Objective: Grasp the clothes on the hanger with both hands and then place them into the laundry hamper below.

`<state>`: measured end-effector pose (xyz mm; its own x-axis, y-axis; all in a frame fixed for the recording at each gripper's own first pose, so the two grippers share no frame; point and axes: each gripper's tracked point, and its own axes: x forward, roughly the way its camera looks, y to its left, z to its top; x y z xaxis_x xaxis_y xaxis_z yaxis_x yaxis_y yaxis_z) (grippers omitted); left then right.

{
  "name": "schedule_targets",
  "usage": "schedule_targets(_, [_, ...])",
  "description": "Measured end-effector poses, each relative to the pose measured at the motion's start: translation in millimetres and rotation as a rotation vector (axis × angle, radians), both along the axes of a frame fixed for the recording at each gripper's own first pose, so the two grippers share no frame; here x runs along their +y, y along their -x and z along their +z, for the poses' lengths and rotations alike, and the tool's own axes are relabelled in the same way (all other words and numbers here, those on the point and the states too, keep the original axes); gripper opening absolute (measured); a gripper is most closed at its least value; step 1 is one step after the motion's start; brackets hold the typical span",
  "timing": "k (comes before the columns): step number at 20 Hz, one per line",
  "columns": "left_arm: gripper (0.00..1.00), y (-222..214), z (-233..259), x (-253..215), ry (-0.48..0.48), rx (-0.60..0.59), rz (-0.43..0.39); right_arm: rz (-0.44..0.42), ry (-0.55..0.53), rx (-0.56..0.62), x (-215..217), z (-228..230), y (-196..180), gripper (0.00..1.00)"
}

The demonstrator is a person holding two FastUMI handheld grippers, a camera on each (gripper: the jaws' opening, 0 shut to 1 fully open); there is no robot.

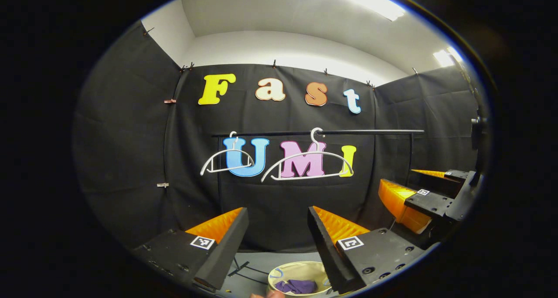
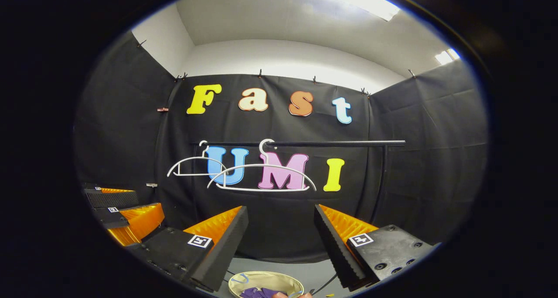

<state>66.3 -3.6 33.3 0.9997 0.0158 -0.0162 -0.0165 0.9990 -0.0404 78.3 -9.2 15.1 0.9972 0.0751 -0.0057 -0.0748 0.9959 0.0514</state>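
1. In the left gripper view, the left gripper [image 1: 275, 228] has its jaws spread wide with nothing between them, and through the gap shows the black cloth wall.
2. Low in the same view, between the two fingers, stands the laundry hamper [image 1: 279, 272], a round pale bin on the grey floor [image 1: 248, 280], well below the jaws.
3. Inside the hamper lies the purple garment [image 1: 296, 286], crumpled against its bottom.
4. The black rail [image 1: 370, 132] runs across the wall above, and two white hangers hang from it, both bare.
5. The near hanger [image 1: 305, 163] hooks over the middle of the rail; the far hanger [image 1: 226, 160] hangs at the rail's left end.
6. At the right edge of that view the right gripper [image 1: 416, 182] shows farther off, its jaws also apart and empty.
7. In the right gripper view, the right gripper [image 2: 281, 232] holds its jaws spread, gripping nothing.
8. Beneath them the laundry hamper [image 2: 244, 282] sits at the lower edge, with the purple garment [image 2: 257, 292] inside it, partly cut off by the edge of the view.
9. The rail [image 2: 340, 143] and both bare hangers, the near hanger [image 2: 261, 176] and the far hanger [image 2: 187, 165], hang above, overlapping each other from this side.
10. At the left of that view is the left gripper [image 2: 115, 204], jaws open.
11. A slim black stand leg [image 2: 378, 189] drops from the rail's right end.
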Motion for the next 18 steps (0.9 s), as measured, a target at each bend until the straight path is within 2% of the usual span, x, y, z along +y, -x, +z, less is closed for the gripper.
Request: schedule_targets(18, [0.87, 7.3, -3.9, -3.8, -0.002, -0.002, -0.041, -0.032, 0.004, -0.023, -2.4, 7.0, 12.5, 0.98])
